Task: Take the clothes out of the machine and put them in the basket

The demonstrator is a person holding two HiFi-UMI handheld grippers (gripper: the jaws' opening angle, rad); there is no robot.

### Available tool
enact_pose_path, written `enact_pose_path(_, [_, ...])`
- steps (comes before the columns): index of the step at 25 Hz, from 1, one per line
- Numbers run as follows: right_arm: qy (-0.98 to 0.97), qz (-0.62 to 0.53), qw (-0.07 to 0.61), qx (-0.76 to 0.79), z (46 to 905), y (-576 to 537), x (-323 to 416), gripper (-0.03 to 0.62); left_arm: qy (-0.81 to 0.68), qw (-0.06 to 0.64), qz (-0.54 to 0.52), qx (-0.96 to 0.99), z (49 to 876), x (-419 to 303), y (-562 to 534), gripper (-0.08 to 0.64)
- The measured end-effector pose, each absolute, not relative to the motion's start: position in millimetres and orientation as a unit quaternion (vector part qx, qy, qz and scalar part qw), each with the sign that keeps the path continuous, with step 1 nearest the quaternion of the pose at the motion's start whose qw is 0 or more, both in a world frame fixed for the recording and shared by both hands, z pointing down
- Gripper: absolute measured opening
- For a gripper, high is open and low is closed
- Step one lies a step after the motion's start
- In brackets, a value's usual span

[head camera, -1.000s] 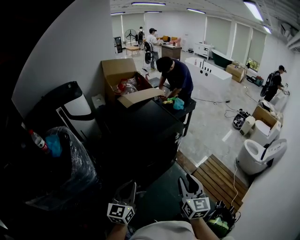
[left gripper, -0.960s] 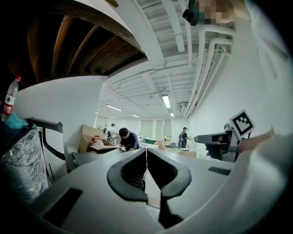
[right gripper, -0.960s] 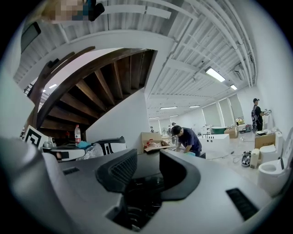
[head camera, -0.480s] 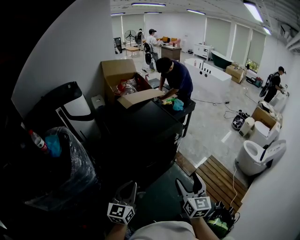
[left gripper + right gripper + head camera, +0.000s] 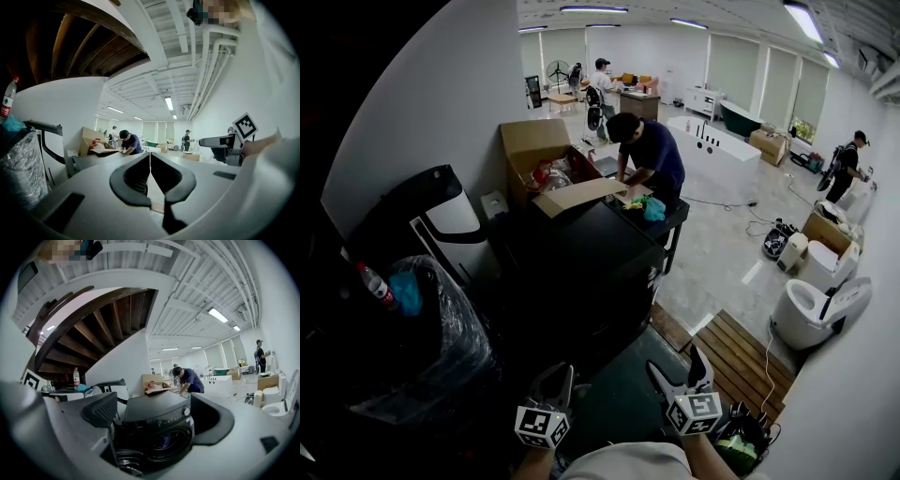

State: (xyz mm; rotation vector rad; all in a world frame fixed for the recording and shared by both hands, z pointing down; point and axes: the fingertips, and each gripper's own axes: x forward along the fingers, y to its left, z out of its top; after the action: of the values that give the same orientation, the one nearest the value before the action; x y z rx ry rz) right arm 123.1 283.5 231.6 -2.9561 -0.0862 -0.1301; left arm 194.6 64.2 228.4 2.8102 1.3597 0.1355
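- Washing machine (image 5: 581, 272), black and front-loading, stands straight ahead of both tongs with its round door (image 5: 161, 444) facing them.
- Its left side is hemmed in by a white wall (image 5: 422, 103) and a plastic-wrapped bundle (image 5: 441, 328). A cardboard box (image 5: 546, 155) sits at its far top edge.
- To its right lies a slatted wooden platform (image 5: 741, 361), and beyond that open tiled floor (image 5: 722, 253).
- A person (image 5: 649, 155) bends over a small table behind the machine, well apart from the tongs.
- Left gripper (image 5: 555, 375) is held level with its jaws together and nothing in them.
- Right gripper (image 5: 677, 364) is also level. Its jaws are opening and stand wide, with nothing between the pads; the machine's front shows in the gap, not touched.
- Both tongs are short of the door, side by side, low in the head view.
- Behind the door glass there is only a dim purplish shape, too dark to tell as clothes.
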Motion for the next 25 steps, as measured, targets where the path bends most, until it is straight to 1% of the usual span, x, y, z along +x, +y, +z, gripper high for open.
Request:
enact_pose_path(16, [-0.039, -0.044, 0.096, -0.994, 236.2, 284.7, 120.3, 0.475, 0.441, 0.009, 0.046, 0.896, 234.2, 196.7, 65.4, 0.021])
enact_pose_path(25, [-0.022, -0.049, 0.103, -0.993, 242.6, 295.6, 129.5, 0.472, 0.420, 0.002, 0.047, 0.906, 233.6, 205.8, 68.7, 0.021])
